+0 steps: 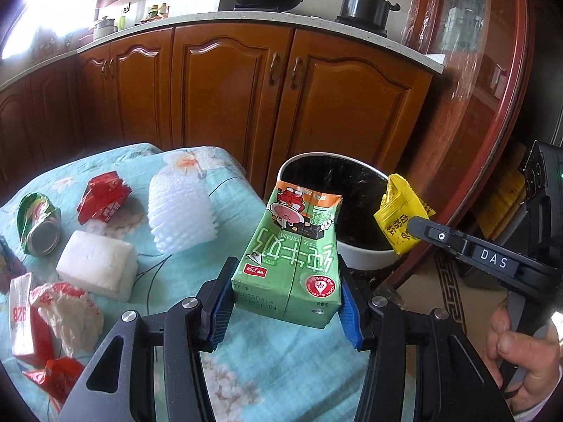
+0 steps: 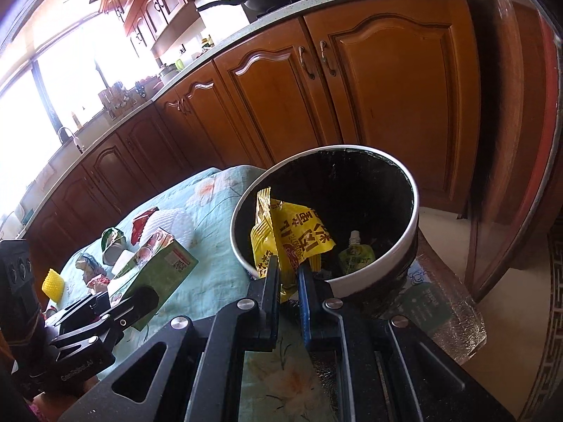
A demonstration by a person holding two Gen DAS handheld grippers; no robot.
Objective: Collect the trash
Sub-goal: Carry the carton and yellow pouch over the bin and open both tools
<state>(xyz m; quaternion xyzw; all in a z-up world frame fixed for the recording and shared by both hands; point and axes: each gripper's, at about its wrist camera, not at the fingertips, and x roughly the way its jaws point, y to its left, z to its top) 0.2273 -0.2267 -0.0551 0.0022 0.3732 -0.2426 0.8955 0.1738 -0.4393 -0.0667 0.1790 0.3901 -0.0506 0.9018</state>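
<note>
My left gripper [image 1: 286, 299] is shut on a green milk carton [image 1: 293, 256], held above the table's right edge and short of the white trash bin [image 1: 362, 262]. The same carton [image 2: 160, 263] shows in the right wrist view, with the left gripper [image 2: 140, 302] around it. My right gripper [image 2: 288, 274] is shut on a crumpled yellow snack wrapper [image 2: 293, 239], which hangs over the near rim of the bin [image 2: 404, 249]. In the left wrist view that wrapper [image 1: 397, 218] sits at the tip of the right gripper [image 1: 418, 227], over the bin's right side. A small green pouch [image 2: 353, 255] lies inside the bin.
On the floral tablecloth [image 1: 281, 358] lie a crushed can [image 1: 38, 225], a red wrapper [image 1: 102, 200], white foam netting [image 1: 183, 211], a white foam block [image 1: 98, 263] and crumpled red and white packaging [image 1: 45, 323]. A yellow foam piece [image 2: 52, 283] lies at the left. Wooden cabinets [image 1: 228, 81] stand behind.
</note>
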